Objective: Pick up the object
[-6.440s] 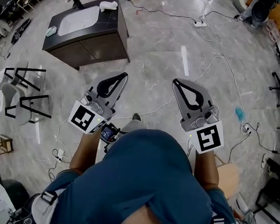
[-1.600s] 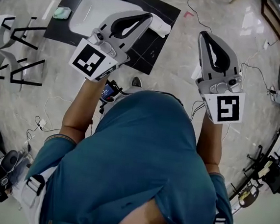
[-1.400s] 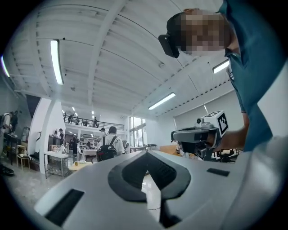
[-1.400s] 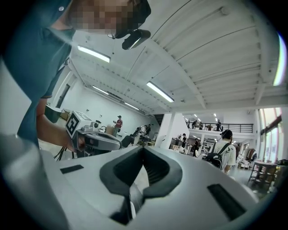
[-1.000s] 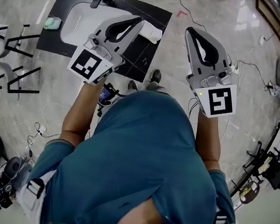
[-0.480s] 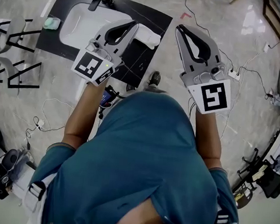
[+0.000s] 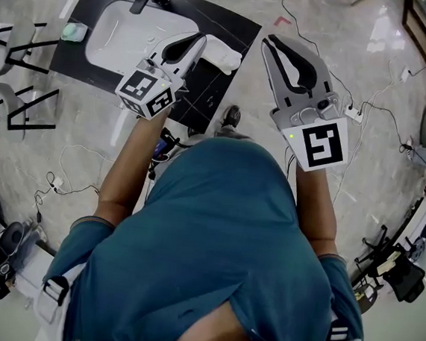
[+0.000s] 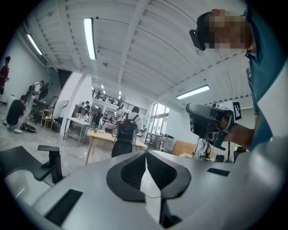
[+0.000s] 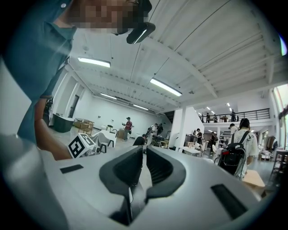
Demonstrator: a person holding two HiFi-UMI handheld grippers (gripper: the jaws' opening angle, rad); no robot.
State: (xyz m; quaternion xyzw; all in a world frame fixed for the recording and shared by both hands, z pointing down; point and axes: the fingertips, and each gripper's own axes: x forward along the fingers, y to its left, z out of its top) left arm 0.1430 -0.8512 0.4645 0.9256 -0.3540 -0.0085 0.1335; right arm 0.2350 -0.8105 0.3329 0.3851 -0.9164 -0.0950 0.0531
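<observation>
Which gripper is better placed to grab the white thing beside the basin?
Left, probably. The left gripper points over the black counter, its tip right next to the white object. The right gripper is out by the counter's edge, farther off. Both have jaws shut, so it must open first.

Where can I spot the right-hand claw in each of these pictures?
Head view: right claw, top, just right of centre.
Left gripper view: the claw, right of centre, in mid-air.
Right gripper view: the claw, bottom centre, its own jaws together.
Shared landmark: the person's teal shirt.
</observation>
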